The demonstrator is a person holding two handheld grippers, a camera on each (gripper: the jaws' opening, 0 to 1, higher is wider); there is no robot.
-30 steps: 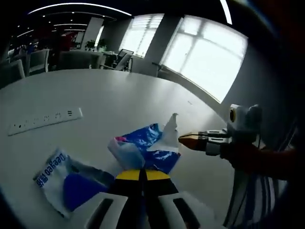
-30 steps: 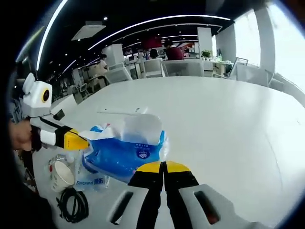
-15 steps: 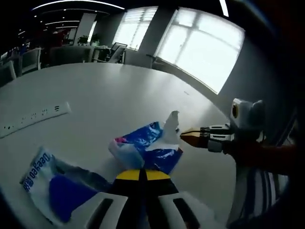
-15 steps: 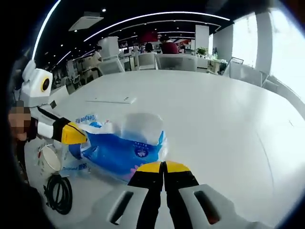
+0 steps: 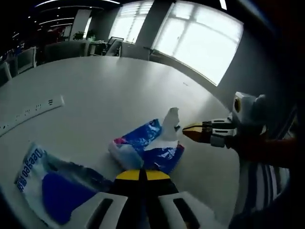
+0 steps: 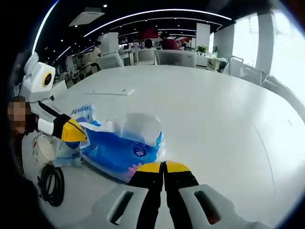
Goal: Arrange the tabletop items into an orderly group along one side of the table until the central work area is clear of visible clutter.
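In the left gripper view the left gripper [image 5: 139, 174] has its yellow-tipped fingers pressed together at the near edge of the blue tissue pack [image 5: 147, 145], apparently pinching its wrapper, though the contact itself is hidden. The right gripper [image 5: 188, 130] comes in from the right with narrow fingers touching the white tissue that sticks up from the pack. Compared with a second ago the second blue-and-white pack [image 5: 45, 179] and the white power strip [image 5: 28, 112] have slid toward the left edge of this view, which reads as the camera turning, not the things moving. In the right gripper view the right gripper [image 6: 163, 167] has its fingers closed at the near corner of the tissue pack [image 6: 121, 148], and the left gripper [image 6: 76, 133] touches its far end; the paper cup [image 6: 44, 149] and the coiled black cable [image 6: 51, 183] sit nearer the left edge than before. The pack still lies on the white worktop [image 6: 209, 119] between both grippers, so tidying it to one side looks barely begun.
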